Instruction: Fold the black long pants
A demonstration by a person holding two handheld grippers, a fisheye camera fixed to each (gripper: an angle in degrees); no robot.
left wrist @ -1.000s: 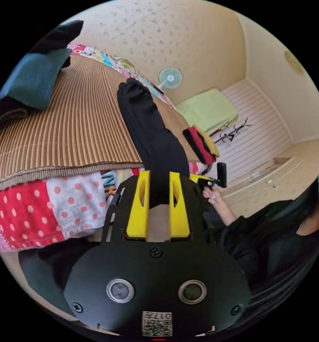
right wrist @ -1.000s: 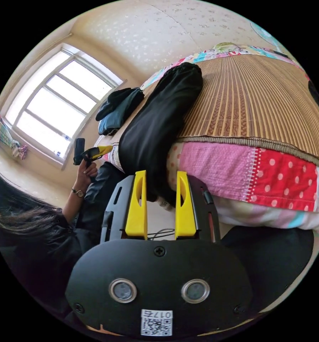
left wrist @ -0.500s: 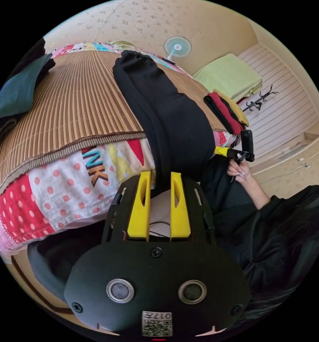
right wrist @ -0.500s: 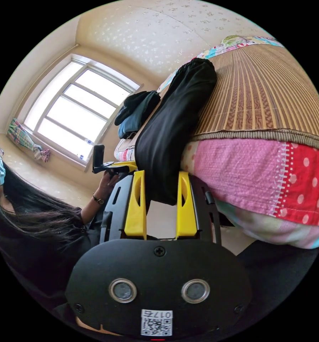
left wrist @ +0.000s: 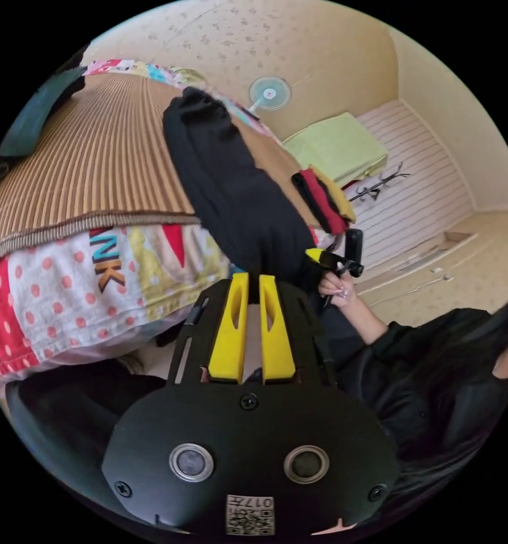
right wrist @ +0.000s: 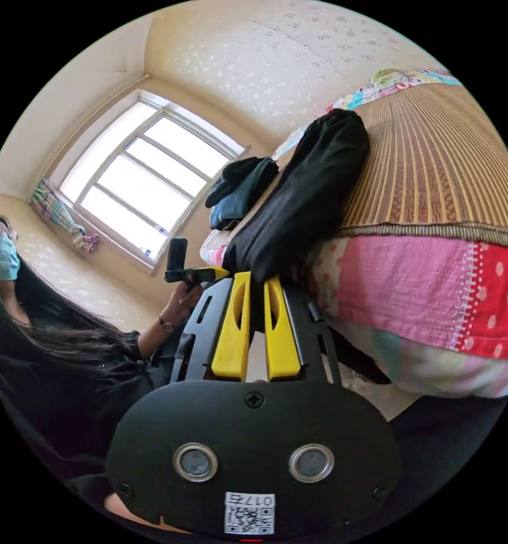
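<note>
Left gripper view: the black long pants (left wrist: 231, 187) are seen stretched lengthwise over the woven mat (left wrist: 95, 153) on the bed, one end lying far up on the mat and the near end hanging past the bed's edge, in front of the patchwork quilt (left wrist: 95, 283). That near end is pinched by the left hand-held gripper (left wrist: 248, 283), whose yellow jaws are drawn nearly together with black cloth between them. The right hand-held gripper (left wrist: 322, 258) is also seen here, held in the person's hand (left wrist: 336, 286) at the other side of the same hanging end.

In the right gripper view, the right hand-held gripper (right wrist: 257, 286) is likewise narrowed onto a fold of the pants (right wrist: 305, 192), and the left hand-held gripper (right wrist: 200, 273) is seen beside it. The end appears to be held at two spread points so that the cloth can be kept flat and carried over onto the part on the mat; the garment's length is laid along the bed, it is judged, to give a surface for that fold.

A pile of dark clothes (right wrist: 240, 187) lies near the window (right wrist: 140, 181), and folded red and yellow garments (left wrist: 322, 207) rest at the mat's edge, apart from the pants
</note>
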